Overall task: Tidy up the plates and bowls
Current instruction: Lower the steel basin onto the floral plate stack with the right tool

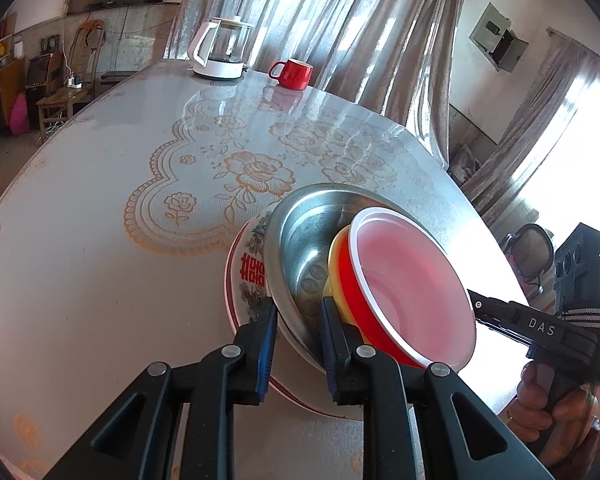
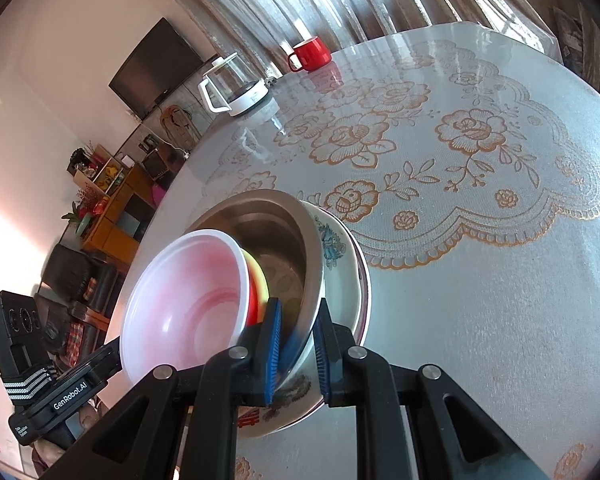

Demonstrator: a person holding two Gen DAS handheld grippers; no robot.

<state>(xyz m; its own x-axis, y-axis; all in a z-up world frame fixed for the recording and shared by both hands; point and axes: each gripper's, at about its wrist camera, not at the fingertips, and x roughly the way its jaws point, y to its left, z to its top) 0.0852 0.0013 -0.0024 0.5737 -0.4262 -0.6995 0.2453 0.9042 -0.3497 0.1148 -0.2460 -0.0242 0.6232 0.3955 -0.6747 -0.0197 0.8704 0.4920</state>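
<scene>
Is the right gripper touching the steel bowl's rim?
Touching. The right wrist view shows the right gripper with its blue pads clamped on the steel bowl rim.

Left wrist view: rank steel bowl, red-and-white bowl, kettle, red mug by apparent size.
1. Steel bowl
2. Red-and-white bowl, close behind; nested in the steel one, so truly smaller
3. Kettle
4. Red mug
Kettle and mug sit far back, so their true sizes are unsure.

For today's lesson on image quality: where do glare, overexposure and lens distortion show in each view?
Left wrist view: the window at right is blown out white, glare streaks the glossy table near the red mug, and the table edge bows.
Right wrist view: curtain reflections glare on the far table beside the kettle; dark vignette fills the corners.
</scene>
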